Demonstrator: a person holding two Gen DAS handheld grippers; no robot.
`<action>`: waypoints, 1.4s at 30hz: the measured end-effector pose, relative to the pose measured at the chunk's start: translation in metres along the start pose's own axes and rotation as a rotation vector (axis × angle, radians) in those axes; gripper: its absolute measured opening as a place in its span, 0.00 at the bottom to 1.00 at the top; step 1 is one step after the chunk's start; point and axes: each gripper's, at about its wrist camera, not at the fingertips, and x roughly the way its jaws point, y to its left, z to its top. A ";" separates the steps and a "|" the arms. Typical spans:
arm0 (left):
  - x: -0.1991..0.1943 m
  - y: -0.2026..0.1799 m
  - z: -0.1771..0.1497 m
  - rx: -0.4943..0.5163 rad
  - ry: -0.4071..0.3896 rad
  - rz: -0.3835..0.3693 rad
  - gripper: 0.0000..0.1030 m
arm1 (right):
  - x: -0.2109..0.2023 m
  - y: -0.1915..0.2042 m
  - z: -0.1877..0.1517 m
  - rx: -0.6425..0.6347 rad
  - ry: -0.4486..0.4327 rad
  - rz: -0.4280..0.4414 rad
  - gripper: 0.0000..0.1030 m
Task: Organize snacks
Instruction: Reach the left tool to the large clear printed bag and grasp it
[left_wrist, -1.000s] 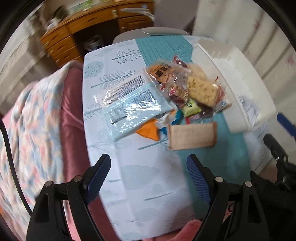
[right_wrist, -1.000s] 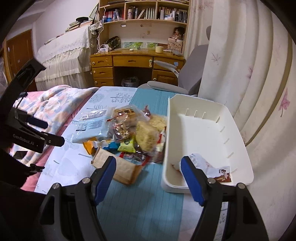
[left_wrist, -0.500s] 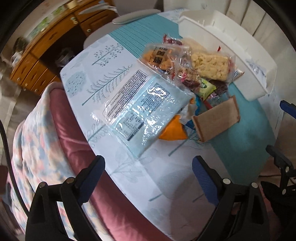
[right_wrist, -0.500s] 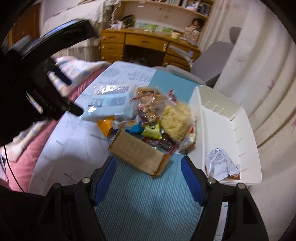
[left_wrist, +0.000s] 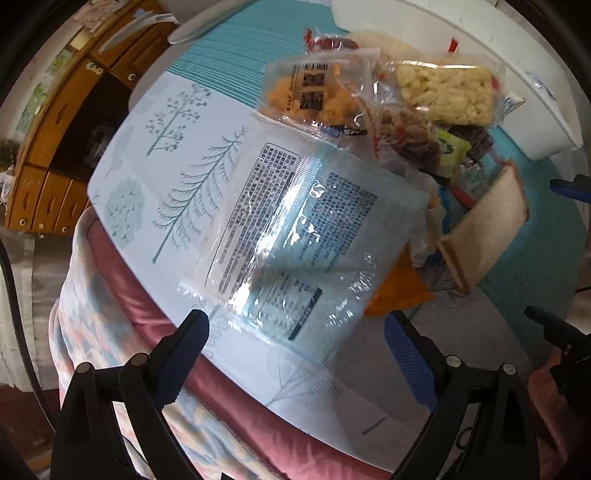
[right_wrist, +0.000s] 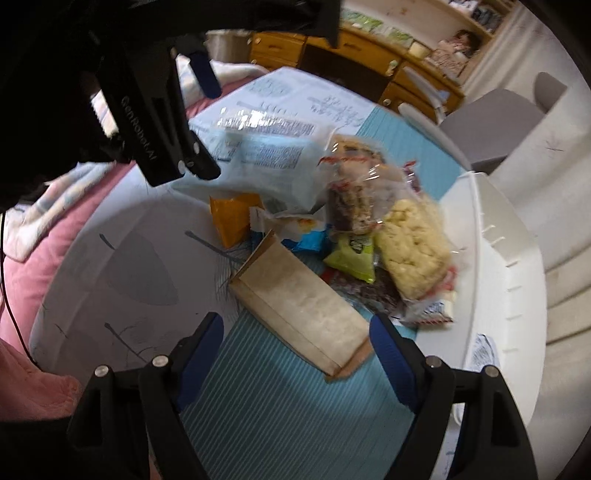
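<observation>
A heap of snacks lies on the table. A flat pale blue packet in clear wrap is nearest my left gripper, which hangs open just above its near corner, nothing between the fingers. My right gripper is opening over a brown paper bag; the bag lies between the fingers, pads not touching. A clear bag of yellow puffed squares, a green packet, an orange packet and a nut bar bag sit beyond. The left gripper also shows at the top left of the right wrist view.
A white plastic bin stands at the right of the heap with one wrapper inside. The table wears a tree-print and teal striped cloth. A pink blanket borders the table's near edge. A wooden desk stands behind.
Both grippers have come down closer to the table. The left now hangs over the blue packet, the right over the brown bag. Both sets of jaws stand wider.
</observation>
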 end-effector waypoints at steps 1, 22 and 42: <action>0.005 0.001 0.004 0.004 0.008 -0.005 0.92 | 0.006 0.001 0.002 -0.014 0.013 0.008 0.80; 0.066 0.023 0.037 -0.035 0.047 -0.082 1.00 | 0.055 0.003 0.003 -0.066 0.077 0.065 0.80; 0.057 0.024 -0.005 -0.117 -0.110 -0.045 0.89 | 0.065 -0.015 0.009 0.208 0.220 0.208 0.75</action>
